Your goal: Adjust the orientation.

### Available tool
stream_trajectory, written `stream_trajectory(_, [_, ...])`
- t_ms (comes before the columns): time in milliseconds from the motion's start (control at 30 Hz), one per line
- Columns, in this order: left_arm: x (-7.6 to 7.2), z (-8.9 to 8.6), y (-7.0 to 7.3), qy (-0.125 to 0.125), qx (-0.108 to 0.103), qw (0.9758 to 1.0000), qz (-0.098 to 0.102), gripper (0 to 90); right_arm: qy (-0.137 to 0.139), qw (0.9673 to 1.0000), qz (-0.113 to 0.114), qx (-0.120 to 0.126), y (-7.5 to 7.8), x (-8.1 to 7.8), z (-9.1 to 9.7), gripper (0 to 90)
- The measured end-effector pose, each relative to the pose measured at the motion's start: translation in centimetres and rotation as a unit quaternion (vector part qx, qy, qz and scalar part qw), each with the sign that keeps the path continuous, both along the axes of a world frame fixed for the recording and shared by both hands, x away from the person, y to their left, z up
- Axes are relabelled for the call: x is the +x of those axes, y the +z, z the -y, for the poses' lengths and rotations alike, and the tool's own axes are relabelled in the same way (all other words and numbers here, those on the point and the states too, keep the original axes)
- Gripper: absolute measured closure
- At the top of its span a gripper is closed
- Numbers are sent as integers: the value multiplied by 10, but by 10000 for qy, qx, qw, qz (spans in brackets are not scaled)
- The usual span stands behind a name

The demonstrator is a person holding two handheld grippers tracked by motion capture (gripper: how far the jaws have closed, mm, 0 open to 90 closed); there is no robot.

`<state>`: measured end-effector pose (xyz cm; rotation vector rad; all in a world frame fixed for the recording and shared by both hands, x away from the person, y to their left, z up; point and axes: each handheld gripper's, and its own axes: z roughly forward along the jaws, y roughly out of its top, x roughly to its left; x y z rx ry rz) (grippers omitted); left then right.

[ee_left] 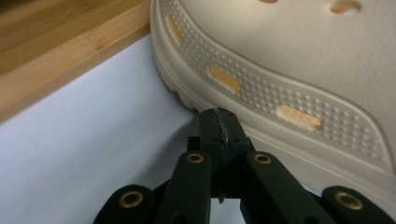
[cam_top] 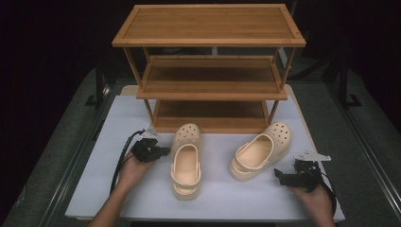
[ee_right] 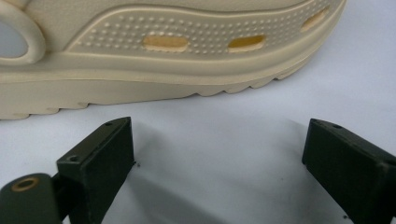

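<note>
Two cream clogs lie on the white table top. The left clog [cam_top: 186, 163] points away toward the shelf, and the right clog [cam_top: 260, 151] is angled to the far right. My left gripper [cam_top: 164, 151] sits just left of the left clog, shut with nothing between its jaws. In the left gripper view its closed tips [ee_left: 219, 126] almost touch the clog's side wall [ee_left: 289, 79]. My right gripper [cam_top: 279, 176] rests near the table's front right, open and empty. The right gripper view shows its fingers [ee_right: 100, 161] spread wide, a short way from the right clog's sole [ee_right: 154, 79].
A three-tier bamboo shoe rack [cam_top: 210, 71] stands at the back of the white table [cam_top: 222, 198], just behind the clogs. Its lowest shelf edge [ee_left: 56, 60] runs close by the left clog's toe. Dark floor surrounds the table.
</note>
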<state>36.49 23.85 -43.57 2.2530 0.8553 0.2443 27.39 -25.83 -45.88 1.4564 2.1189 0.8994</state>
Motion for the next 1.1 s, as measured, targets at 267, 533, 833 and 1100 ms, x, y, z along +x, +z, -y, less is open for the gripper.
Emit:
stream_trajectory(267, [1,5,0,-44,-30,10000,-18,900,7,10000,5,-6,0,0,0,84])
stream_trajectory(533, [-19,-9,13,-21,30,9998,180,719,-8,10000,-18,-6,0,0,0,84])
stream_trajectory(833, [-49,-40,14,146,145,9996,199,384,-7,10000,-21,-8,0,0,0,84])
stream_trajectory(1100, [-64,-62,3,367,232,9989,154,168,-10,10000,-30,-9,1,0,0,83])
